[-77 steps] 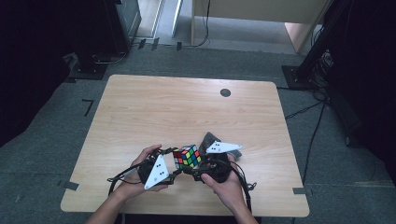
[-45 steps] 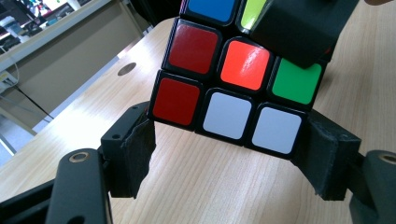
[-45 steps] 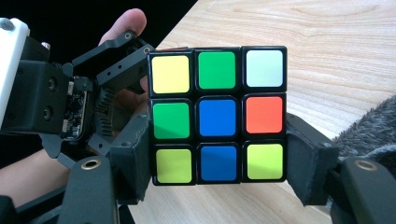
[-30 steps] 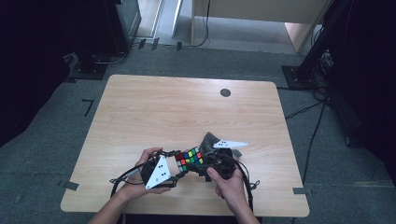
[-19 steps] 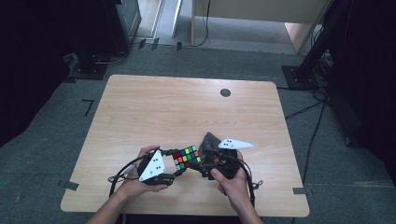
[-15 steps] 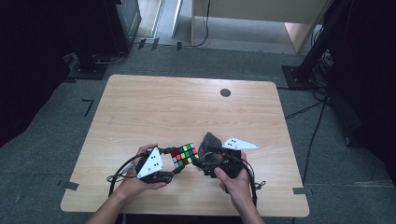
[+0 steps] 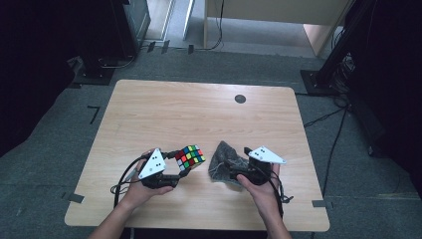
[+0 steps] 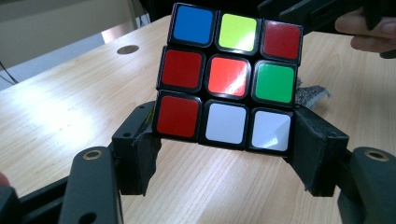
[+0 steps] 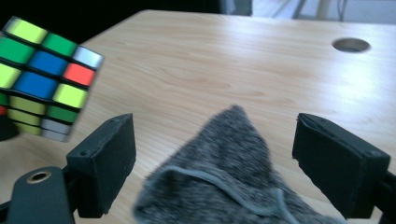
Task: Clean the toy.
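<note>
While left gripper (image 8: 224, 154) clamps scrambled cube (image 8: 229, 74), right gripper (image 9: 233, 154) just opened, grey cloth (image 9: 224, 172) between.

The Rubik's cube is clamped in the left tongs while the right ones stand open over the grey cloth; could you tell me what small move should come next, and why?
Probably close the right tongs on the grey cloth: their jaws have just been opening, and the cloth lies loose between them, unpressed. The left tongs hold the Rubik's cube clear of the table, apart from the cloth, ready for wiping.
</note>
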The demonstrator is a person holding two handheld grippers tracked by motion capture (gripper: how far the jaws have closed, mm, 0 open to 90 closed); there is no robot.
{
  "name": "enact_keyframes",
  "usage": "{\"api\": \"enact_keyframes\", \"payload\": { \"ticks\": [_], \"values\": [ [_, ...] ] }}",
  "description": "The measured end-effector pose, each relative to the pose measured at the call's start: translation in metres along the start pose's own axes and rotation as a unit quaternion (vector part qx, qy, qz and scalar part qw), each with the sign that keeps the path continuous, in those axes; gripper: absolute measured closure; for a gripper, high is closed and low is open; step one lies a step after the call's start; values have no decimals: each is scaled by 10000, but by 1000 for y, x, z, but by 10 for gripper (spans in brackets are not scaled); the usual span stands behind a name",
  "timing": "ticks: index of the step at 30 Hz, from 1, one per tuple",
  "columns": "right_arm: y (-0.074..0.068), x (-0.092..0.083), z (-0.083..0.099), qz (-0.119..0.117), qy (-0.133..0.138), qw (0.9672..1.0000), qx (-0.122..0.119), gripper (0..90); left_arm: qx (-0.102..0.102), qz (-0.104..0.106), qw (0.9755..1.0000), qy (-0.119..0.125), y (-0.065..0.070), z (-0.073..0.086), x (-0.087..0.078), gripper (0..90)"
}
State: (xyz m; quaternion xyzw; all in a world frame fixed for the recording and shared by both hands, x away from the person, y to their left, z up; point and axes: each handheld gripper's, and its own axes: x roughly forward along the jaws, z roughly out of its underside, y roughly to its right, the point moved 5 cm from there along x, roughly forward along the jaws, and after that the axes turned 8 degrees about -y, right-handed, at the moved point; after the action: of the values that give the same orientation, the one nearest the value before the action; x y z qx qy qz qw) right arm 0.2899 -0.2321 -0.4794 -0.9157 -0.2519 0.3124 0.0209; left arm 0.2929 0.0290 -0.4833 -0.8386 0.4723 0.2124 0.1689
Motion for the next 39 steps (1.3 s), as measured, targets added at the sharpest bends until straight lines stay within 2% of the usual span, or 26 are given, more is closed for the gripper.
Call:
{"api": "enact_keyframes", "payload": {
  "ticks": [4, 5, 6, 9, 12, 13, 15, 19, 23, 24, 26, 27, 31, 33, 36, 37, 38, 39],
  "values": [
    [4, 9, 7, 57, -163, 9999, 0, 136, -75, -27, 9999, -62, -1, 1, 2, 329],
    [4, 12, 9, 96, -193, 9997, -67, 136, -90, -12, 9999, -57, -1, 1, 2, 329],
    [2, 19, 14, 162, -349, 9991, -181, 135, -112, 3, 9999, -51, -1, 1, 1, 329],
    [0, 25, 18, 159, -456, 9985, -250, 134, -134, 16, 9999, -60, -2, 1, 1, 331],
    [-3, 35, 27, 196, -682, 9967, -400, 134, -190, 48, 9998, -37, -2, 0, 1, 331],
    [-5, 41, 33, 241, -843, 9950, -488, 145, -191, 64, 9998, -29, -2, -1, 2, 331],
    [-5, 43, 35, 249, -932, 9939, -531, 154, -197, 96, 9998, -30, -2, -2, 2, 332],
    [-6, 48, 41, 384, -1126, 9911, -598, 243, -213, 79, 9997, -44, -2, -1, 3, 332],
    [-2, 53, 50, 538, -1264, 9879, -717, 380, -85, 89, 9999, -90, 0, -1, 2, 333],
    [-2, 53, 50, 538, -1264, 9879, -717, 380, -77, 94, 9999, -71, 1, -1, 2, 333],
    [1, 52, 51, 613, -1251, 9872, -779, 482, -83, 92, 9999, -38, 1, -2, 1, 333],
    [1, 52, 51, 613, -1251, 9872, -779, 482, -76, 99, 9999, -23, 1, -2, 0, 333],
    [4, 49, 51, 699, -1223, 9862, -868, 628, -51, 75, 10000, -15, 1, -2, 0, 334],
    [5, 47, 49, 665, -1184, 9874, -809, 671, -34, 39, 10000, -11, 1, -2, 0, 334],
    [5, 43, 46, 595, -1044, 9898, -763, 689, -5, 9, 10000, -20, 2, -1, 0, 334],
    [3, 40, 43, 523, -964, 9913, -730, 690, 12, 11, 10000, -35, 2, -1, 1, 334],
    [0, 34, 36, 374, -738, 9943, -679, 690, 31, -6, 10000, -59, 2, -1, 2, 334],
    [0, 34, 36, 374, -738, 9943, -679, 690, 31, -6, 10000, -59, 2, -1, 2, 335]
  ]
}}
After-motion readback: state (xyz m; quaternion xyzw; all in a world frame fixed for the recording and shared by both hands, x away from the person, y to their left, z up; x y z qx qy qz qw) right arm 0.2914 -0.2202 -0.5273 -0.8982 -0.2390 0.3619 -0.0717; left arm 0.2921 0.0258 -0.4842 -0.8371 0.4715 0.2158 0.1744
